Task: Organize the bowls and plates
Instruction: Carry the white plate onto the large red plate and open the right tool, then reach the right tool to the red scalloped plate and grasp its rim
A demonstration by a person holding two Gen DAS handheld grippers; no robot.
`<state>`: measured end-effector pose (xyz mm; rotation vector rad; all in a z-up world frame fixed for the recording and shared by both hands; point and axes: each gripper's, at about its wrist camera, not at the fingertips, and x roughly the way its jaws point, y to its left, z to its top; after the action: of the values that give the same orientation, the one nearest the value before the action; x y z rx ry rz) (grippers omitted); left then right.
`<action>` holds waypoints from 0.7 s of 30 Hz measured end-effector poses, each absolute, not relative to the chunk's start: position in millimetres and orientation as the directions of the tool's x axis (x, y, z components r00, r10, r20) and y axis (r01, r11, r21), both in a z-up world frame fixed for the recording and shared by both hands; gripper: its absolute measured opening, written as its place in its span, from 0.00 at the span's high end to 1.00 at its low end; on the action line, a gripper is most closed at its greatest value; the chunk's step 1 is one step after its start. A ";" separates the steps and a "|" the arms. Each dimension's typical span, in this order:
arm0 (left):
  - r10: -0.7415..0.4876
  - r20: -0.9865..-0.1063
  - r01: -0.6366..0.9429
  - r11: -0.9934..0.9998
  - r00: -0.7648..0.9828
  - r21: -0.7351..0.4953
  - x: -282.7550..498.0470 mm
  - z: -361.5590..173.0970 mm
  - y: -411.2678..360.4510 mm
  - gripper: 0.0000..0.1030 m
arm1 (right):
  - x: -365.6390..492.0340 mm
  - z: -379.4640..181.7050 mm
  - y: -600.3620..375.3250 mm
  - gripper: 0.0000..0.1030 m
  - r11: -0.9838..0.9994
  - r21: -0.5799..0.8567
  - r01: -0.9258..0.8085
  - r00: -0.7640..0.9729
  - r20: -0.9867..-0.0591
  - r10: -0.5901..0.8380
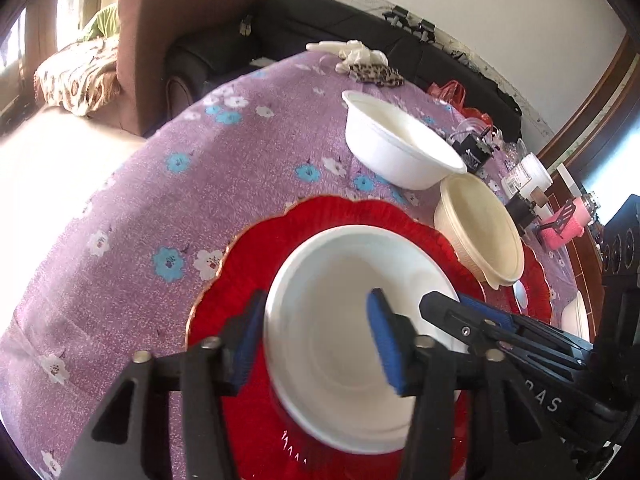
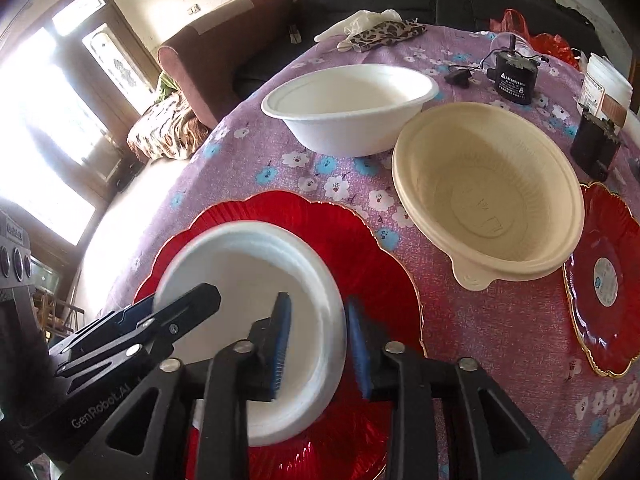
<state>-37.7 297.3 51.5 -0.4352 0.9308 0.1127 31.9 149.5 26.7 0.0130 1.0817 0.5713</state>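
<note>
Red scalloped plastic with a gold edge fills the near part of my view: this red plate (image 1: 240, 264) lies flat on the purple flowered tablecloth (image 1: 120, 208), and a white bowl (image 1: 340, 320) sits on it. Both of my tools are at that bowl. My left gripper (image 1: 316, 340) straddles its left wall, one blue pad outside the rim and the other inside the bowl, with the jaws spread wide and visible space between the inner pad and the wall, so I cannot say they clamp it. My right gripper (image 2: 318, 344) straddles the opposite rim in the same way, one blue pad inside and one outside on the plate side; the gap is narrower, yet whether the pads actually press the rim I cannot tell. Beyond the plate, a cream bowl (image 2: 488, 196) with a small tab on its rim stands upright on the cloth, and behind it a second white bowl (image 2: 352, 104), also upright and close beside it. To my right a second red plate (image 2: 608, 280) lies flat, just beside the cream bowl. At the far edge sit a leopard-print cloth (image 2: 384, 34) and a black motor (image 2: 514, 76).
</note>
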 end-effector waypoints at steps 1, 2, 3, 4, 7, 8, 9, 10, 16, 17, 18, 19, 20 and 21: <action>-0.077 -0.792 -0.280 0.911 0.606 -0.303 -39.7 54.6 296.3 0.48 | 31.4 29.9 149.6 0.56 0.858 0.276 -0.434 0.351 -0.825 0.443; -0.066 -0.787 -0.281 0.913 0.614 -0.295 -41.3 57.0 296.5 0.46 | 30.3 31.8 148.1 0.55 0.858 0.274 -0.435 0.362 -0.819 0.445; -0.055 -0.779 -0.282 0.914 0.624 -0.291 -43.8 60.0 296.5 0.45 | 29.1 34.9 145.2 0.54 0.857 0.278 -0.435 0.372 -0.811 0.451; -0.042 -0.768 -0.283 0.916 0.639 -0.285 -47.1 63.9 296.2 0.45 | 28.0 39.6 141.1 0.54 0.856 0.283 -0.433 0.380 -0.804 0.458; 0.030 -0.710 -0.291 0.923 0.704 -0.250 -63.3 83.5 291.2 0.45 | 18.7 54.0 125.5 0.54 0.856 0.287 -0.430 0.425 -0.772 0.472; 0.075 -0.673 -0.301 0.927 0.735 -0.225 -72.0 94.7 286.9 0.41 | 13.0 61.0 119.1 0.54 0.859 0.277 -0.430 0.450 -0.759 0.470; 0.101 -0.644 -0.303 0.929 0.758 -0.211 -78.4 102.9 283.3 0.31 | 6.1 69.2 110.9 0.54 0.862 0.262 -0.433 0.481 -0.742 0.467; 0.126 -0.611 -0.304 0.932 0.781 -0.198 -84.5 112.6 278.8 0.25 | -1.7 78.4 101.6 0.53 0.869 0.237 -0.434 0.520 -0.721 0.457; 0.201 -0.341 -0.257 0.958 0.919 -0.129 -126.0 171.1 235.0 0.00 | -32.4 120.5 29.8 0.11 0.929 0.097 -0.356 0.733 -0.588 0.342; 0.178 -0.318 -0.228 0.965 0.931 -0.128 -128.9 176.3 227.7 0.00 | -33.9 124.0 17.7 0.11 0.936 0.089 -0.340 0.745 -0.582 0.326; 0.144 -0.319 -0.195 0.972 0.937 -0.133 -127.8 180.4 220.4 0.00 | -33.2 125.8 -3.0 0.11 0.946 0.083 -0.312 0.751 -0.589 0.299; 0.118 -0.339 -0.174 0.975 0.933 -0.137 -123.9 182.0 214.7 0.00 | -31.6 126.8 -18.8 0.12 0.955 0.083 -0.285 0.753 -0.597 0.277; 0.087 -0.382 -0.152 0.978 0.920 -0.142 -115.3 181.7 207.5 0.00 | -29.8 127.6 -32.9 0.12 0.962 0.088 -0.258 0.755 -0.603 0.257; 0.058 -0.415 -0.132 0.979 0.908 -0.152 -107.9 180.0 202.5 0.00 | -28.0 126.4 -57.3 0.12 0.972 0.100 -0.214 0.757 -0.612 0.230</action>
<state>-107.9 202.5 180.0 -0.1794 0.4220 0.0989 -28.0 -57.3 126.4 0.0243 0.6705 0.2419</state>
